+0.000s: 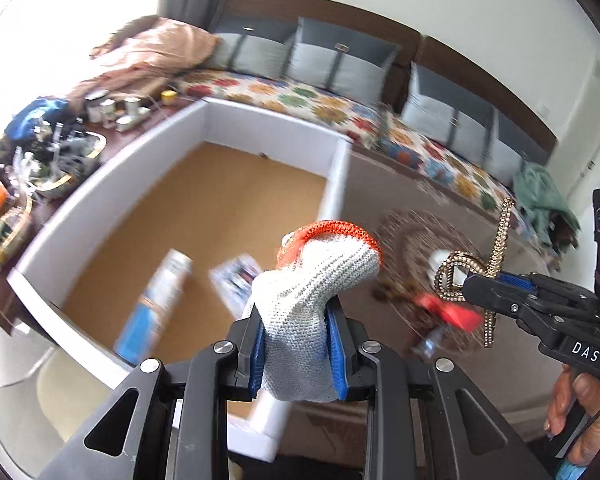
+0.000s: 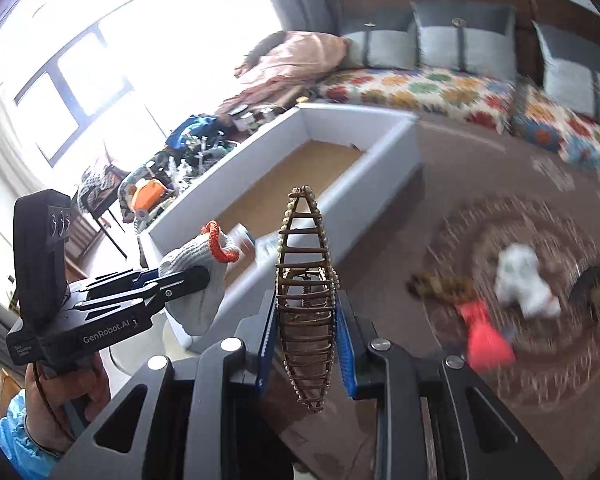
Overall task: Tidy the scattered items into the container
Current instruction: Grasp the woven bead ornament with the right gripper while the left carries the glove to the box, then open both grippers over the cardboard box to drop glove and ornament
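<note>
Room: sofa with flowered cover along the far wall, brown patterned rug below, both views smeared by motion
Left gripper: blue pads pinched narrow on a grey knit glove with an orange cuff; glove stands up at 12 o'clock from the jaws, cuff flopping free
Right gripper: pads held part-way apart by a beaded hair clip, clamped across its lower half; its tip points to 12 o'clock
Box: white walls, tan floor, at 10 to 11 o'clock of the left gripper, at 11 o'clock of the right; two packets already lie inside
Leftovers: red piece, white item and a brownish one on the rug, at 2 to 3 o'clock of the right gripper
Clutter: tray of bottles at 9 o'clock beyond the box, well apart from either load
Risk, clip: rigid, thin and springy, held on bare wire; a jolt could twist it out of the pads short of the box
Risk, glove: limp cuff may catch the near wall if carried low
Risk, crowding: both grippers head for one box side by side; they could knock together over it
Risk, release: dropped from high, the clip may bounce out
</note>
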Action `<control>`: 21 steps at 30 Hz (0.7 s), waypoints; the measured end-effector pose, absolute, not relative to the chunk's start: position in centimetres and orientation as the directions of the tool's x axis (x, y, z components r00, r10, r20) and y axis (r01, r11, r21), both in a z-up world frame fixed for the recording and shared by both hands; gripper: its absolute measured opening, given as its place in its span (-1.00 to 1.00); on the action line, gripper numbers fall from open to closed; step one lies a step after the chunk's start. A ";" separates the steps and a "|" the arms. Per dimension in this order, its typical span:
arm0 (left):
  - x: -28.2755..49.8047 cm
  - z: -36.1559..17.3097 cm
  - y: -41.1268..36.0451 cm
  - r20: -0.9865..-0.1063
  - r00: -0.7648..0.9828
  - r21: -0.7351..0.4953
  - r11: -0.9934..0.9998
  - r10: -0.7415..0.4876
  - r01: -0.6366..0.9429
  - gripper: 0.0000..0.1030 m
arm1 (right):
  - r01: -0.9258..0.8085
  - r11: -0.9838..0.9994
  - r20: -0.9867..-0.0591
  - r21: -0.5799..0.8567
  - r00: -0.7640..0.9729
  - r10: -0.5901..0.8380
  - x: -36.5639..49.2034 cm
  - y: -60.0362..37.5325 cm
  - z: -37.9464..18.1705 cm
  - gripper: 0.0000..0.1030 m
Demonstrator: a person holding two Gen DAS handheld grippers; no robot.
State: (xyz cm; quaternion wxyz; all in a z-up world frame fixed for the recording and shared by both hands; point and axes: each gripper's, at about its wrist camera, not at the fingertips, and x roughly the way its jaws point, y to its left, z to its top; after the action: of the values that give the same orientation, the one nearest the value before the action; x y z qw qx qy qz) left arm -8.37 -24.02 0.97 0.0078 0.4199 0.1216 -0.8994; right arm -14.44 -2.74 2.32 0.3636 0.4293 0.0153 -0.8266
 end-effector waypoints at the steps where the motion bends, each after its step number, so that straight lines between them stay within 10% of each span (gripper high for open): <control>1: -9.4 1.3 -25.7 -0.758 -0.649 -0.204 -0.968 0.063 0.144 -0.49 | 0.635 -0.725 -0.726 0.265 -0.363 -0.584 -15.7 -4.8 2.8 -0.47; 17: -25.5 -8.2 -36.5 -0.921 -0.387 -0.129 -0.967 0.034 0.222 -0.47 | 0.689 -0.710 -0.917 0.142 -0.179 -0.357 -32.7 -24.3 -5.6 -0.47; 21: -26.8 -10.2 -36.1 -0.950 -0.309 -0.112 -0.972 0.043 0.208 -0.12 | 0.661 -0.734 -0.928 0.153 -0.160 -0.338 -34.2 -24.6 -7.2 -0.41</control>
State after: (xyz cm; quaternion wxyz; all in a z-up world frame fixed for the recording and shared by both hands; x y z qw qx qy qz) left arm -26.83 -36.12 -10.16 0.0517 0.5855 0.1073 -0.8019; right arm -34.19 -24.62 -7.20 0.3342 0.5553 0.1457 -0.7475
